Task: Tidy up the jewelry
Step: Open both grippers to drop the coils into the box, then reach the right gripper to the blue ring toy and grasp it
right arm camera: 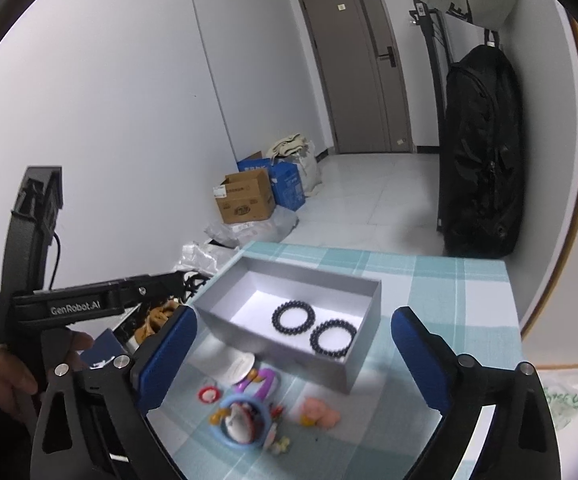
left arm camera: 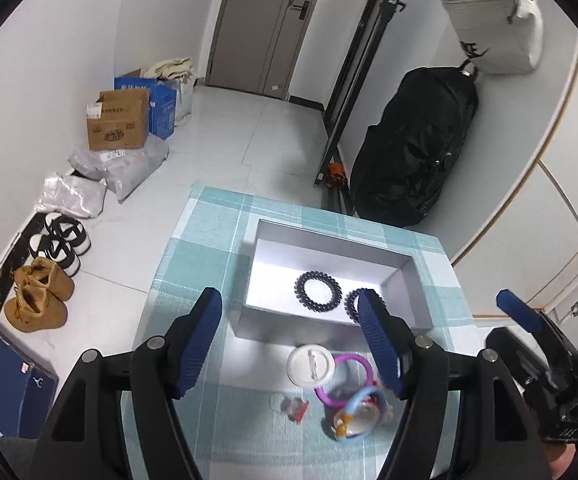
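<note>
A grey open box (left arm camera: 369,254) (right arm camera: 341,364) stands on the teal checked tablecloth. Two black bead bracelets lie inside it, one left (left arm camera: 317,286) (right arm camera: 293,317) and one right (left arm camera: 351,304) (right arm camera: 333,338). In front of the box lies a pile: a white round piece (left arm camera: 311,366) (right arm camera: 241,366), a purple ring (left arm camera: 345,376) (right arm camera: 267,382), a blue ring with a figure (left arm camera: 359,410) (right arm camera: 245,420), a red piece (right arm camera: 209,394) and a pink piece (right arm camera: 321,410). My left gripper (left arm camera: 289,340) is open above the pile. My right gripper (right arm camera: 295,364) is open above the pile too.
The tablecloth (left arm camera: 209,256) ends at the table's far edge. On the floor to the left are shoes (left arm camera: 37,300), cardboard and blue boxes (left arm camera: 119,120) and plastic bags. A black bag (left arm camera: 417,144) hangs at the right wall. A door (left arm camera: 265,24) is behind.
</note>
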A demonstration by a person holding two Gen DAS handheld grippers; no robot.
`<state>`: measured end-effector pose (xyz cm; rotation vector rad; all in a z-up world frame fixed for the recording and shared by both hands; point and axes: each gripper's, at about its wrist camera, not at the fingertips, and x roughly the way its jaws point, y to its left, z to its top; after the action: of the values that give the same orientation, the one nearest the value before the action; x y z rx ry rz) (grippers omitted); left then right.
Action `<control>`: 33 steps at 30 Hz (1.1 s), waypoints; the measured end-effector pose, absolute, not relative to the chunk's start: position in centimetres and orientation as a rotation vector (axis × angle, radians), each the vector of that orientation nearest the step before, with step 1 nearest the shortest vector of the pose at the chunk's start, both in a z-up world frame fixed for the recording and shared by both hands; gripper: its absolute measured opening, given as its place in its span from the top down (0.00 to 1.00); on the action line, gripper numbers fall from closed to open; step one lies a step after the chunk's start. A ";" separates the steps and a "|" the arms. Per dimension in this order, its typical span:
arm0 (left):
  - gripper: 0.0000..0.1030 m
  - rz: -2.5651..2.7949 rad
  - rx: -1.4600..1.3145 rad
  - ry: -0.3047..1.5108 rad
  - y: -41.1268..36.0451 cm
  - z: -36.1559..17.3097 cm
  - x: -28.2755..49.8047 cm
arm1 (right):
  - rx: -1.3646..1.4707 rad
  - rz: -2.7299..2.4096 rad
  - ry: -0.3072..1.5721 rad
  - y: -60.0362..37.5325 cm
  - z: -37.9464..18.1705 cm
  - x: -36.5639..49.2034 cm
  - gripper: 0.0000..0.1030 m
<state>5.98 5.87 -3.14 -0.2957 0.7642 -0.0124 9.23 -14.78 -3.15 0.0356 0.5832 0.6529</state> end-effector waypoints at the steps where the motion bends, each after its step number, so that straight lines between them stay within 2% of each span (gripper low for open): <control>1: 0.36 -0.010 -0.278 0.758 5.6 -3.0 5.6 | 0.044 0.654 0.589 -15.0 -3.3 8.8 0.03; 6: 0.36 0.024 -0.248 0.756 4.9 -3.0 4.0 | 0.051 0.646 0.605 -15.1 -3.6 7.2 0.00; 16: 0.34 0.033 -0.225 0.817 5.2 -5.4 1.8 | -0.021 0.637 0.682 -14.3 -5.7 4.7 0.00; 19: 0.32 0.029 -0.243 0.822 5.9 -5.9 1.5 | -0.035 0.635 0.718 -14.0 -6.6 4.4 0.00; 21: 0.27 0.040 -0.256 0.826 6.2 -6.2 1.3 | -0.051 0.645 0.742 -13.6 -7.2 4.4 0.00; 33: 0.25 0.040 -0.286 0.853 7.0 -7.1 1.1 | -0.148 0.705 0.835 -11.1 -10.3 4.3 0.00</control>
<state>1.13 7.04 -7.09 -0.2858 0.8529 0.0397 4.31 -11.08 -10.26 -0.1476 0.8351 0.7049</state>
